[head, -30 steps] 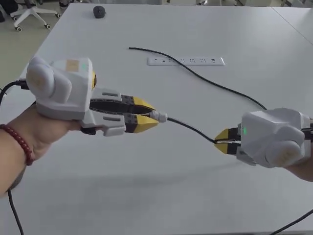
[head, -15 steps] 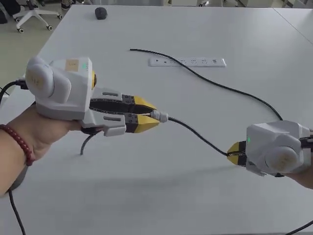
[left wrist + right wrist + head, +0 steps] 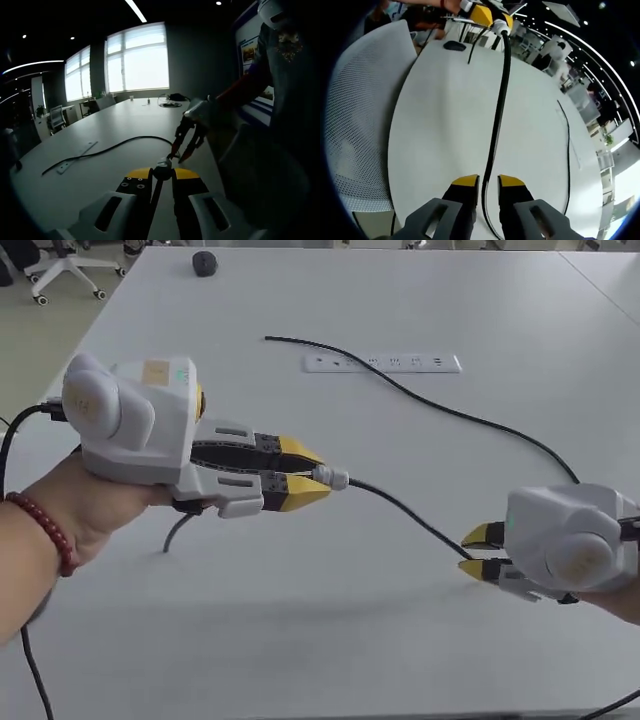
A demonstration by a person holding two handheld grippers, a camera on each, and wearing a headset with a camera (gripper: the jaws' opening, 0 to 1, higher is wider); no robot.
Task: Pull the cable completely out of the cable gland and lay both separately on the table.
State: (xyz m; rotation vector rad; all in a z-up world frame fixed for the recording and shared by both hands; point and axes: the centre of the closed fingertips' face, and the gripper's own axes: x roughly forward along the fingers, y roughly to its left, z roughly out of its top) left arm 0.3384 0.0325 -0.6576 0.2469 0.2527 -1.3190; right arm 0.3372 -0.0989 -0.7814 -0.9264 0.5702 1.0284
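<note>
Table (image 3: 300,630) below: your left gripper (image 3: 320,480) pinches the gland (image 3: 333,479); right gripper (image 3: 474,552) gapes around the cable (image 3: 400,508). Clamp weakly and it may slip.

The cable (image 3: 400,508) is black, the gland (image 3: 333,480) pale grey. The left gripper (image 3: 322,479) and right gripper (image 3: 466,552) are white, yellow-tipped. White table (image 3: 300,620), white far strip (image 3: 380,364), dark red bracelet (image 3: 50,530).

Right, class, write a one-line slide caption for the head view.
Left gripper clamps the cable gland; right gripper, jaws open, straddles the black cable.
</note>
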